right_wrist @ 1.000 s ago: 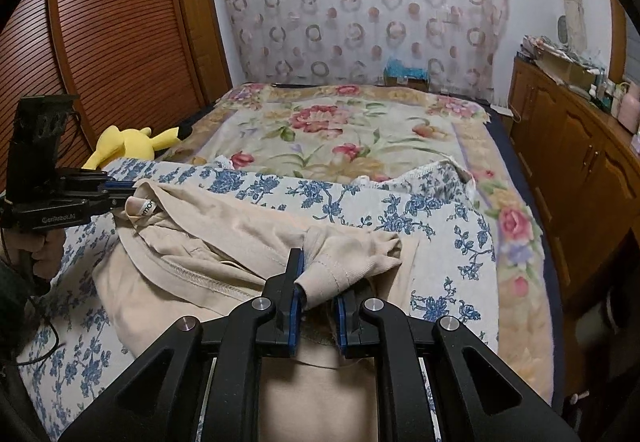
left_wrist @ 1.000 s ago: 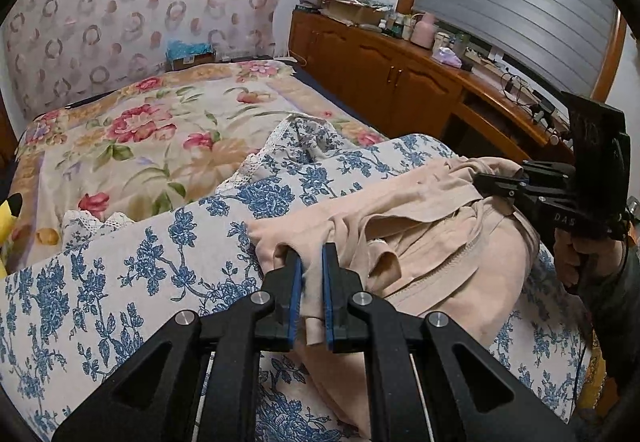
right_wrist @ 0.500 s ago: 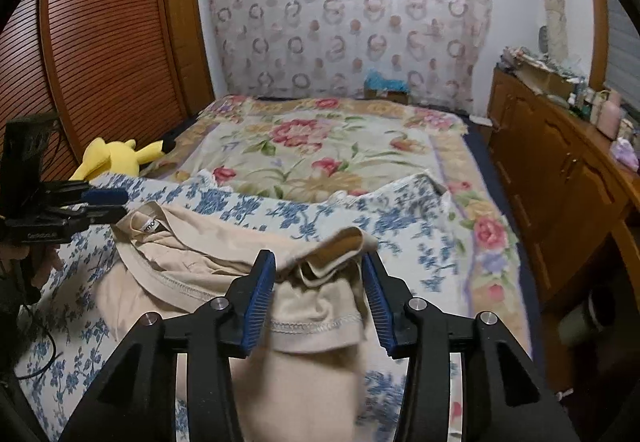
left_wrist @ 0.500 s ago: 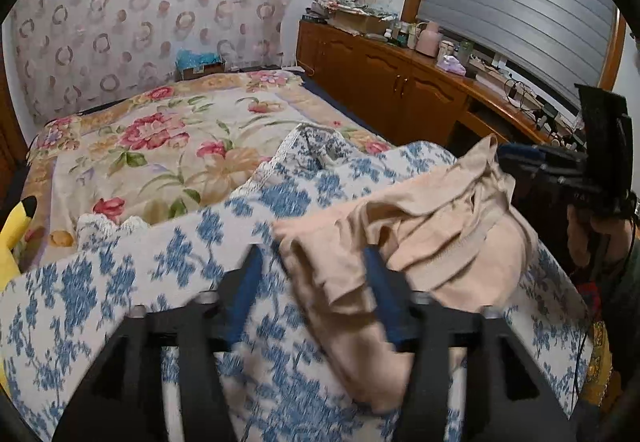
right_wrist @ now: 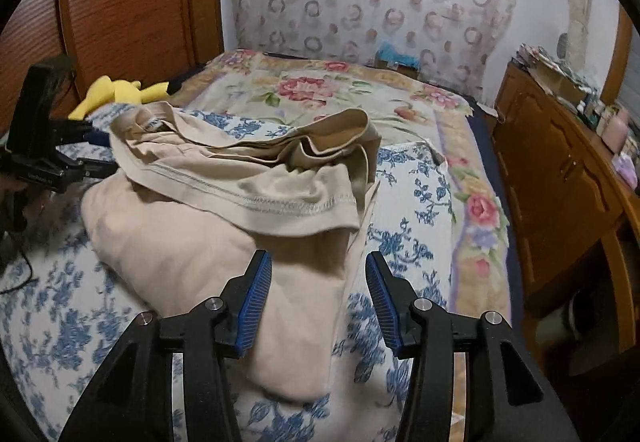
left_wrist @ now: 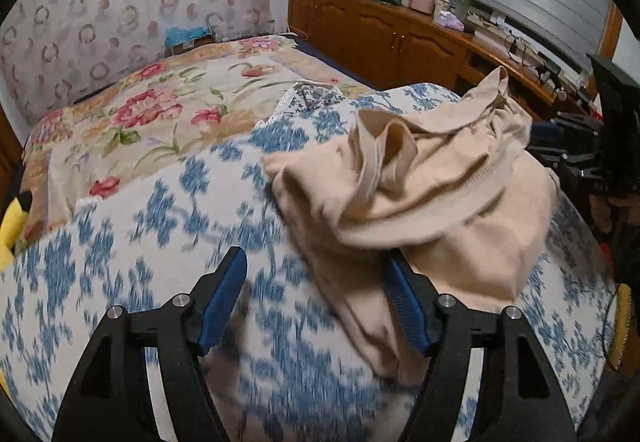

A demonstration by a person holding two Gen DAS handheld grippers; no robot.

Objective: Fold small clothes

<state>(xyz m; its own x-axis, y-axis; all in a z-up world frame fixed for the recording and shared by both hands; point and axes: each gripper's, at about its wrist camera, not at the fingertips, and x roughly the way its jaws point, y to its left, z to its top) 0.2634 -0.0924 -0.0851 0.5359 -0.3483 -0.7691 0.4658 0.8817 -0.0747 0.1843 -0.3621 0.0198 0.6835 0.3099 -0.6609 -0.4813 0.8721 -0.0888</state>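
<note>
Loosely bunched, one beige knit garment (right_wrist: 224,209) with stitched hem lay on blue-floral bedspread (right_wrist: 404,226) atop bed. Left hand-held gripper (left_wrist: 316,294) gaped wide, holding nothing, garment's edge over its right finger. Right hand-held gripper (right_wrist: 318,294) likewise released, garment just ahead. One yellow plush toy (right_wrist: 116,95) near wardrobe.

A: Where's the garment (right_wrist: 224,226) relative to the right gripper (right_wrist: 318,300)?
B: Ahead of the fingertips and under the left finger (right_wrist: 252,298); the right one sits over the printed sheet (right_wrist: 404,217). Jaws apart, gripping nothing.
A: Left gripper (left_wrist: 316,302)?
B: Garment (left_wrist: 420,197) lies ahead-right, covering its right fingertip (left_wrist: 404,306); sheet (left_wrist: 132,242) under the left finger. Jaws wide too.
A: Beyond?
B: Quilt (right_wrist: 340,97) behind the sheet, cabinet (right_wrist: 560,177) right, plush toy (right_wrist: 116,95) far left.
</note>
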